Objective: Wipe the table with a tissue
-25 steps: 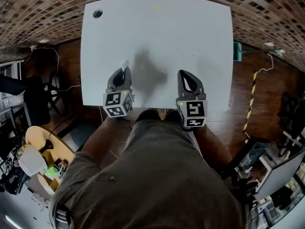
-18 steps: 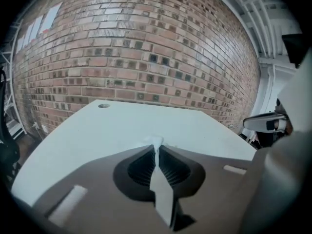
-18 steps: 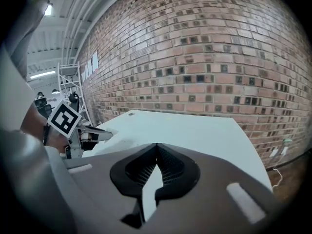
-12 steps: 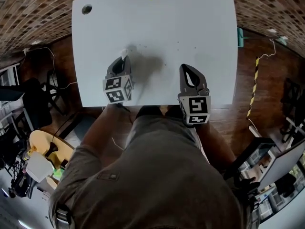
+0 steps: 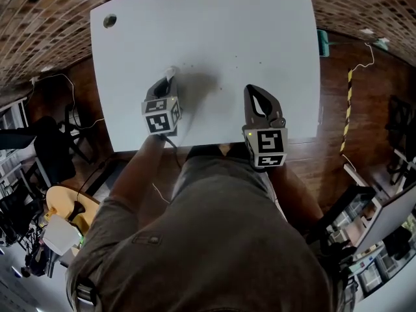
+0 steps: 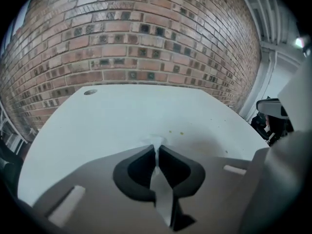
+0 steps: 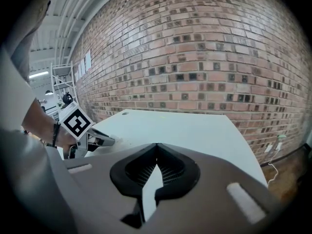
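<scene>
Brick wall [image 5: 39,18] runs across ahead of you, bowed by the lens. Dark wooden floor [image 5: 331,155] lies on either side.

To your right:
- a yellow-and-black striped strip [image 5: 346,109] on the floor
- a small teal object [image 5: 323,43], possibly a clamp, too small to tell

To your left:
- a black chair [image 5: 55,148]
- nearer you, a round pale-wood stool [image 5: 65,200]

Lower right: cluttered shelving [image 5: 374,272].

In the right gripper view, a white scaffold frame [image 7: 61,77] stands far left.

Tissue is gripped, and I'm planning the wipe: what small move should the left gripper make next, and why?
Probably slide the left gripper forward and slightly right, tissue against the table. Its jaws are shut on the tissue, whose tip sticks out in front, and small specks lie just ahead there.
</scene>
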The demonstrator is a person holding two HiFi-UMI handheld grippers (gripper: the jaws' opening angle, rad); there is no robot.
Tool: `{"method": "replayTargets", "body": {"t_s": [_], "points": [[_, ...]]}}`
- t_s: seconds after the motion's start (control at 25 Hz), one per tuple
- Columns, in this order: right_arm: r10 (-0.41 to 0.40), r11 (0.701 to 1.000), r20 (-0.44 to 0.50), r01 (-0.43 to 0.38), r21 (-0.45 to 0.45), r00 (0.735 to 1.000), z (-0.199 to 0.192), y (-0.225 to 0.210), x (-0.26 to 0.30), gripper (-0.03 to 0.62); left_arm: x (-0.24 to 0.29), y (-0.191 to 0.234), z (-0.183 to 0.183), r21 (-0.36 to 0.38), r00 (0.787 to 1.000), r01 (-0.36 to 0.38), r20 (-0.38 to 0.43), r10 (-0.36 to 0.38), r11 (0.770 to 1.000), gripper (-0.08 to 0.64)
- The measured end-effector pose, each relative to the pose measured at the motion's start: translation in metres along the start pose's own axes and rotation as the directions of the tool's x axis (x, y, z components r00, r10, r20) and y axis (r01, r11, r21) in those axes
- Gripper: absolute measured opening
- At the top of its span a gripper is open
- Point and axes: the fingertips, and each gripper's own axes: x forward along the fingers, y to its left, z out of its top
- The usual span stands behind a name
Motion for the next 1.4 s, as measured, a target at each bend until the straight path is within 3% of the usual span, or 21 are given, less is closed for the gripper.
{"method": "replayTargets", "body": {"t_s": [0.56, 1.16, 1.4], "points": [[-0.038, 0.998, 0.007, 0.037, 0.042, 0.999, -0.001, -0.031, -0.007, 0.014, 0.021, -0.022, 0.017, 0.035, 1.0, 0.001, -0.03, 0.0, 0.999, 0.021], [-0.063, 0.997, 0.015, 0.062, 0.051, 0.998, 0.002, -0.049, -0.011, 0.014, 0.031, -0.082, 0.015, 0.105, 0.992, 0.116, -0.067, -0.109, 0.988, 0.021], [-0.049, 0.998, 0.02, 0.048, 0.037, 0.999, 0.005, -0.042, -0.008, 0.014, 0.03, -0.077, 0.011, 0.091, 0.992, 0.112, -0.064, -0.107, 0.989, 0.021]]}}
